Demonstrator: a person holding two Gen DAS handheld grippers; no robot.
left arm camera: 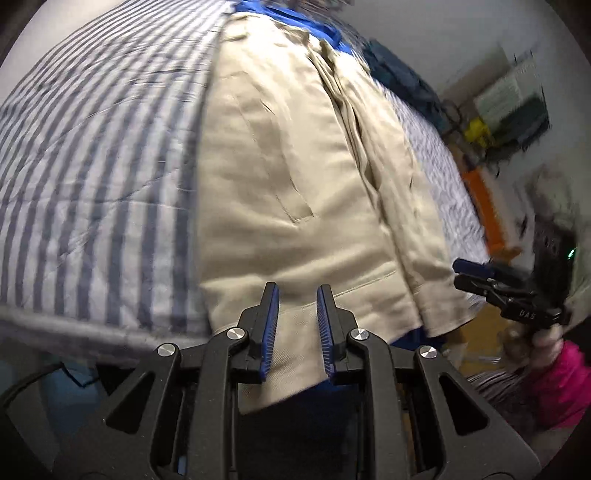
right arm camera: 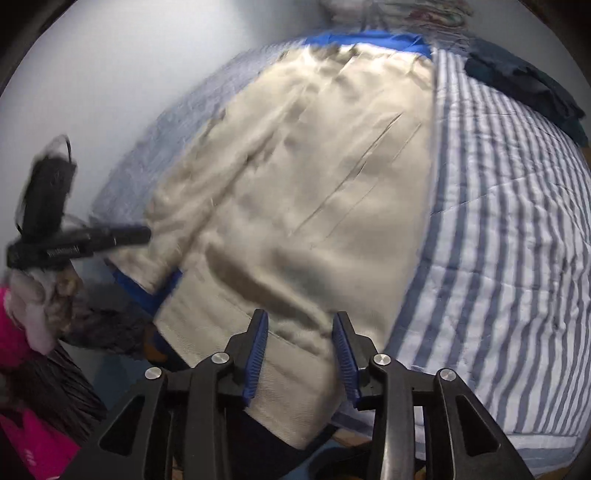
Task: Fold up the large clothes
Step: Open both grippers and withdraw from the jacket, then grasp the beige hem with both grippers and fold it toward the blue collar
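Note:
A large beige garment (left arm camera: 295, 155) lies spread along a blue-and-white striped bedcover (left arm camera: 92, 166), its hem hanging over the near edge. My left gripper (left arm camera: 298, 291) hovers at that hem with its blue pads apart; the cloth shows behind the gap, not pinched. In the right wrist view the same garment (right arm camera: 314, 184) fills the middle, and my right gripper (right arm camera: 301, 317) stands open over the other part of the hem, cloth visible between the fingers but not pressed. Each view also shows the other gripper at the garment's side edge: the right gripper (left arm camera: 458, 274) and the left gripper (right arm camera: 146, 234).
Blue fabric (left arm camera: 291, 18) peeks out under the garment's far end and near hem. A dark blue folded pile (right arm camera: 524, 85) sits on the bedcover (right arm camera: 498, 240) beyond the garment. A hand in a pink sleeve (left arm camera: 561, 369) holds the right gripper. Cluttered floor and shelves lie right of the bed.

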